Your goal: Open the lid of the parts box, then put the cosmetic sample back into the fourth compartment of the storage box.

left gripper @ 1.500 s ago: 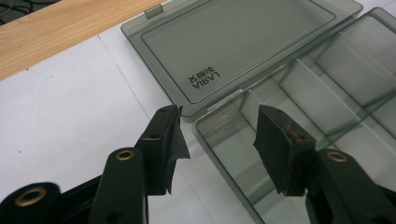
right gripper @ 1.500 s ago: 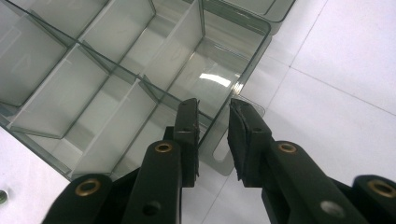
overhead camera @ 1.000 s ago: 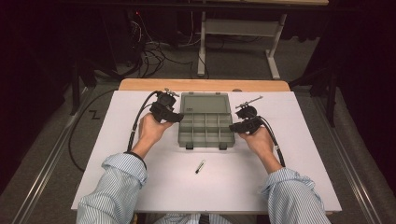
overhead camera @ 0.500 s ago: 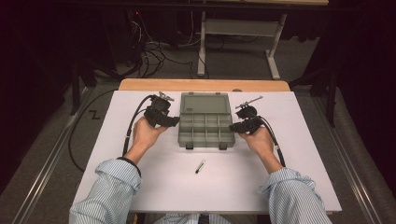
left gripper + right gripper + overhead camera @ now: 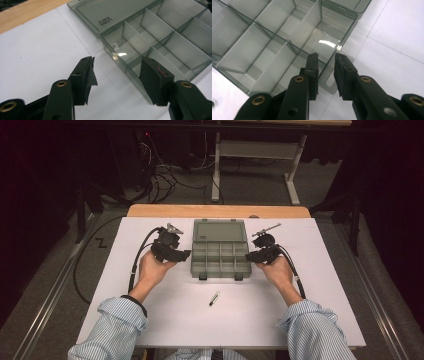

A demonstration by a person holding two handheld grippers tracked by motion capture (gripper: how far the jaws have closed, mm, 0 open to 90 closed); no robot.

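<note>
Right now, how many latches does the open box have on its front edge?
2: left latch and right latch, both on the organizer box edge nearest the person.

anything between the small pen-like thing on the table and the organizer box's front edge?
Nothing: in the high view, bare white table runs from the small pen-like thing to the organizer box, whose two front latches overhang that edge.

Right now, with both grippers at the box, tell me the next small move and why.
Probably ease the left gripper inward until its open jaws straddle the near side wall of the organizer box; that wall already lies between them. The right gripper has its jaws set narrowly around the opposite wall, seemingly steadying the box. The lid lies open and flat, and a small pen-like item waits on the table.
</note>
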